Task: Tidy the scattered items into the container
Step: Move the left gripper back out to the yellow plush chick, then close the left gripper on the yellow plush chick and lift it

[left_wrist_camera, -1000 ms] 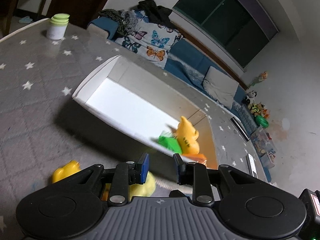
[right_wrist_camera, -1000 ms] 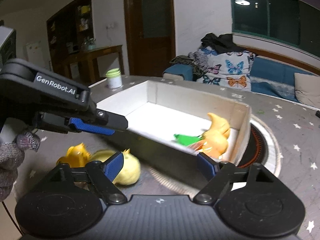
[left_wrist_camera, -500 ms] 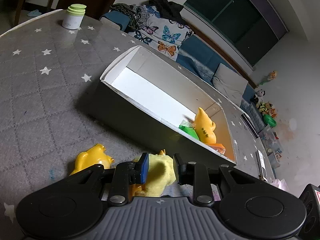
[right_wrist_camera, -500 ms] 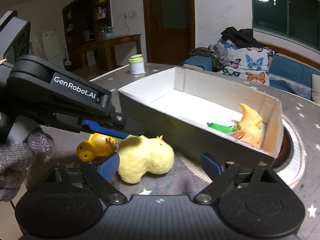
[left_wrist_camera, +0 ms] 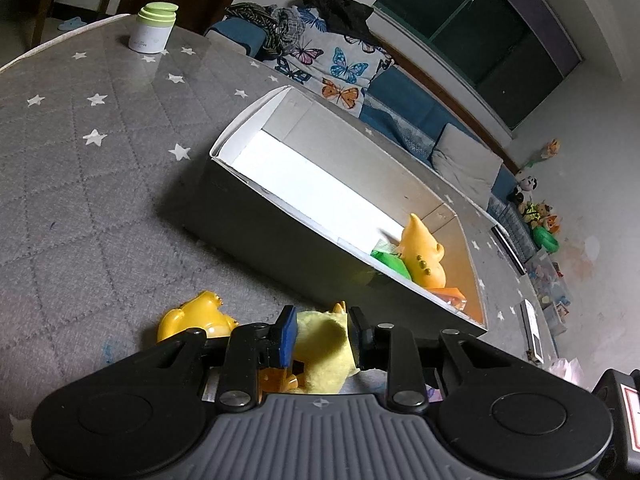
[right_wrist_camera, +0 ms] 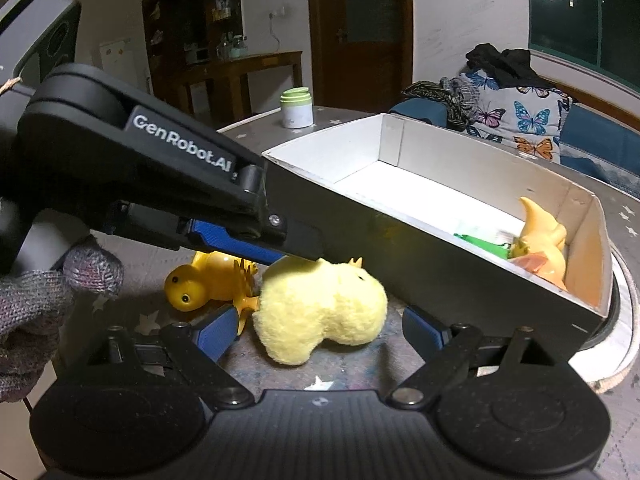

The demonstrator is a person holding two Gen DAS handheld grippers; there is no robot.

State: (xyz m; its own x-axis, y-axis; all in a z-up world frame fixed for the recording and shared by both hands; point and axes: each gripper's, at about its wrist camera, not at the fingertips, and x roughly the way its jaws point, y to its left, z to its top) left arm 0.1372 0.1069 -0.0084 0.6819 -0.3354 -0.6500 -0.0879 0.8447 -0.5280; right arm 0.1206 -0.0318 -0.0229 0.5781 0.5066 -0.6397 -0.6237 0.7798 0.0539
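Observation:
A yellow plush chick (right_wrist_camera: 320,312) lies on the grey star-patterned table just in front of the white box (right_wrist_camera: 320,140). My left gripper (left_wrist_camera: 322,332) is narrowly open, its fingers either side of the plush chick (left_wrist_camera: 324,340); in the right wrist view its tip rests on top of the plush. My right gripper (right_wrist_camera: 320,330) is wide open, low behind the plush and not touching it. A yellow rubber duck (right_wrist_camera: 200,280) lies left of the plush, the same duck (left_wrist_camera: 192,316) showing in the left wrist view. The box (left_wrist_camera: 224,148) holds a yellow toy (left_wrist_camera: 424,252) and a green item (left_wrist_camera: 390,260).
A white jar with a green lid (left_wrist_camera: 154,28) stands near the table's far edge. A person's grey gloved hand (right_wrist_camera: 40,300) holds the left gripper. A round plate (right_wrist_camera: 624,320) lies under the box's right end. A sofa with butterfly fabric (left_wrist_camera: 332,60) is beyond the table.
The left gripper has come down from above the box onto the plush chick, which now sits between its fingers. The right gripper has closed in on the plush. Finger gaps look unchanged.

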